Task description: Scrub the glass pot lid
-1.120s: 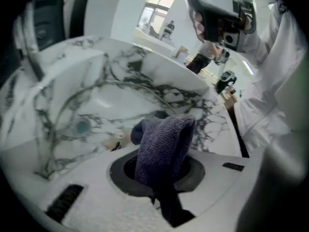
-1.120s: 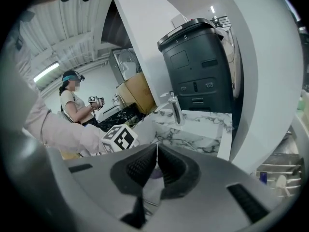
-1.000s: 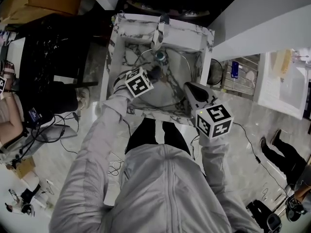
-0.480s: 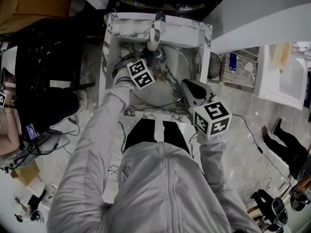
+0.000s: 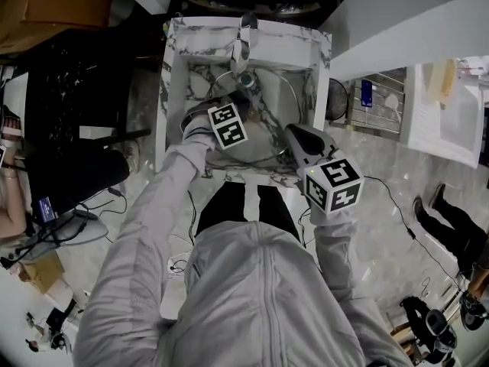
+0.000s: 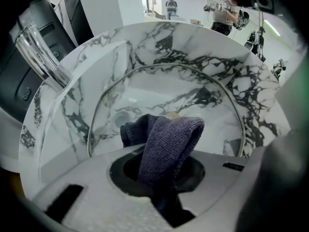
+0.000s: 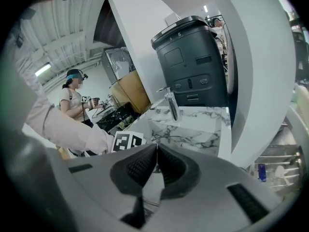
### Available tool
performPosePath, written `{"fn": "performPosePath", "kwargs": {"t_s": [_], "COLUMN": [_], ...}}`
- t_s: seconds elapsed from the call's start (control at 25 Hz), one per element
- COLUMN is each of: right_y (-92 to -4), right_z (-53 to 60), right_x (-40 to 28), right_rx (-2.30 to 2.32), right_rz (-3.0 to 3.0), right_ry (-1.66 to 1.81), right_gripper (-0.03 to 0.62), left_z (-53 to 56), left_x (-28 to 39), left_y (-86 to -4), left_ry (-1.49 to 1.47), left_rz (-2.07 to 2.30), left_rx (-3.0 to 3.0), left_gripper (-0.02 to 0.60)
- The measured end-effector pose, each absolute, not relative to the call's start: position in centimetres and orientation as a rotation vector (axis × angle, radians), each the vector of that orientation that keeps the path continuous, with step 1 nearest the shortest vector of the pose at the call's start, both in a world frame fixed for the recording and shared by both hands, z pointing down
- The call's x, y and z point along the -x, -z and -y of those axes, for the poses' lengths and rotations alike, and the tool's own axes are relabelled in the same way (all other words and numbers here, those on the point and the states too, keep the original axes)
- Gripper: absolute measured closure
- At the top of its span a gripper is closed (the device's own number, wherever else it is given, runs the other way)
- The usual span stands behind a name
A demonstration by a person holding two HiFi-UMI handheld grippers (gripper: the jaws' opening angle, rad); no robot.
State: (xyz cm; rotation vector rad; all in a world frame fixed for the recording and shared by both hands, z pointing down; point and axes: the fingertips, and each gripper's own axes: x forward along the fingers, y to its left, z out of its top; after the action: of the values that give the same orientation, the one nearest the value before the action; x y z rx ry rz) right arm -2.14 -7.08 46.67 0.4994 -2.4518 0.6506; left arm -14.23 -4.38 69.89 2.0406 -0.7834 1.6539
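Scrubbing step: upper centre, my left gripper grasps a dark cloth against the lid in the sink. My right gripper looks clenched on its rim. Next I should rub across the glass.

My jaws are clamped on a purple cloth, which folds up and forward from between them. Just beyond it is the glass pot lid in the marbled sink, its metal rim arching over the cloth. A clear faucet rises at upper left.
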Motion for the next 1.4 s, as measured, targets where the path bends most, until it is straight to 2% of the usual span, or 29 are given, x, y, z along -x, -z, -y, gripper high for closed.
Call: {"fn": "performPosePath", "kwargs": {"t_s": [0.88,1.16,1.4], "right_y": [-46.0,-46.2,-46.1], "right_z": [5.9,5.6,6.0], "right_x": [0.7,0.4,0.4], "right_rx": [-0.464,-0.456,-0.45], "right_rz": [2.47,2.466,2.468], "right_ry": [-0.644,-0.646,-0.644], "right_gripper": [0.563,0.563,0.563], "left_z": [-4.0,-6.2,-1.4], "left_x": [5.5,2.9,5.2], "left_y": [-67.5,-65.7,-63.2], "left_ry": [-1.431,-1.262,-1.09], "left_rz": [0.258,0.088,0.446], "left_rx": [-2.116,-2.041,-2.124], "left_gripper": [0.515,0.515,0.515]}}
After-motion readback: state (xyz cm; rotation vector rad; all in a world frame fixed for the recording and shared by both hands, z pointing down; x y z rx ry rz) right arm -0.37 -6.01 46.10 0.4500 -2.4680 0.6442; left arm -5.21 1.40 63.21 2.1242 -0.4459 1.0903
